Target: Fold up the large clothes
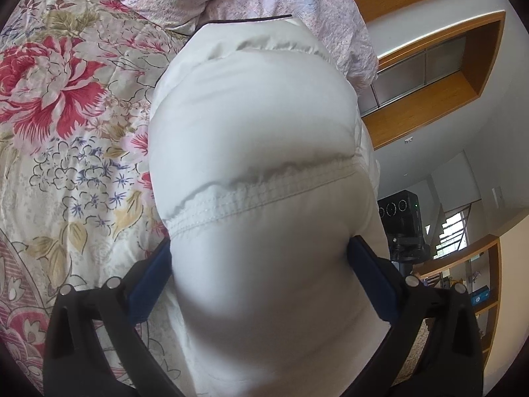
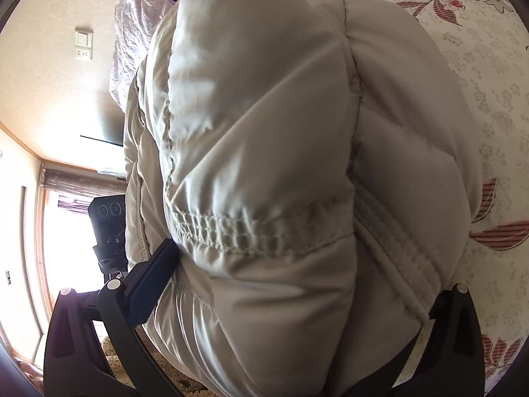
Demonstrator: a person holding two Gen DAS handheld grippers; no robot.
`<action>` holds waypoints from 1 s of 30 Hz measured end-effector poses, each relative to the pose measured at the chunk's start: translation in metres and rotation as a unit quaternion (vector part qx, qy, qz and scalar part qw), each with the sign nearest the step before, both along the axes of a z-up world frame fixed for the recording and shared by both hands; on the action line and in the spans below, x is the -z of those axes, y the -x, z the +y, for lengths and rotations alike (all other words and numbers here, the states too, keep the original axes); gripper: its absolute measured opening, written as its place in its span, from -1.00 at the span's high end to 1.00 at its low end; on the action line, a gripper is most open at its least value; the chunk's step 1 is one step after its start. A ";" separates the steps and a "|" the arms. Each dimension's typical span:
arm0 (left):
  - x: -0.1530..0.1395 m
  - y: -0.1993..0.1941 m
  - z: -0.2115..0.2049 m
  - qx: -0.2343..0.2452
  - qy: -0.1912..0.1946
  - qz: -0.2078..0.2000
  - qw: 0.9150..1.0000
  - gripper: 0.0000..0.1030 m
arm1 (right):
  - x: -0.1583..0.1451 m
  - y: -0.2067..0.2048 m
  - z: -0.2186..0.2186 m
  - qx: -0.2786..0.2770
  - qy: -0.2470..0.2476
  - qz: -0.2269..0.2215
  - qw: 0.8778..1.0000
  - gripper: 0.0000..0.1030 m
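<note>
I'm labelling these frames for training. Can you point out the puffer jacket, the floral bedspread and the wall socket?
puffer jacket [image 1: 251, 125]: left wrist view, padded panel above the stitched seam.
floral bedspread [image 1: 56, 89]: left wrist view, big red flower.
wall socket [image 2: 83, 54]: right wrist view, lower plate's face.

Bright daylight throughout — blown out at the window [image 2: 62, 248]. Soft, blurred up close on the white jacket [image 1: 264, 281]. Heavily curved at the edges — dark corners.
</note>
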State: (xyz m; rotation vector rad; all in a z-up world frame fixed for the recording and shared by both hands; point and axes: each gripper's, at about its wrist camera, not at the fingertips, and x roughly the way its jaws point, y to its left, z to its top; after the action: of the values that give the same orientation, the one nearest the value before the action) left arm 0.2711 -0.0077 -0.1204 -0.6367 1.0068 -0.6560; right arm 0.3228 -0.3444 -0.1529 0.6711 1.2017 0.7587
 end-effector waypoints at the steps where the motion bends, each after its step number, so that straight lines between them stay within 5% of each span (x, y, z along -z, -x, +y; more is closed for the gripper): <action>1: 0.001 0.000 0.000 -0.001 0.004 0.001 1.000 -0.97 | 0.001 0.001 -0.001 0.001 -0.003 -0.004 1.000 -0.97; 14: -0.028 -0.001 0.024 -0.015 0.058 -0.022 0.998 -0.81 | -0.010 0.015 0.015 -0.003 -0.071 -0.066 0.995 -0.90; 19: -0.040 -0.017 0.065 -0.065 0.049 -0.041 0.996 -0.81 | -0.034 -0.023 0.059 -0.025 -0.059 -0.086 0.994 -0.87; 30: -0.029 -0.028 0.143 -0.149 0.017 -0.046 0.988 -0.81 | -0.028 -0.093 0.136 -0.072 -0.043 -0.075 0.994 -0.86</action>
State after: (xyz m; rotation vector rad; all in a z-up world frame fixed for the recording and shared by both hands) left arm 0.2986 0.1351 -0.0916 -0.7620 0.7971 -0.4356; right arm 0.4159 -0.2081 -0.1253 0.5922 1.0930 0.9689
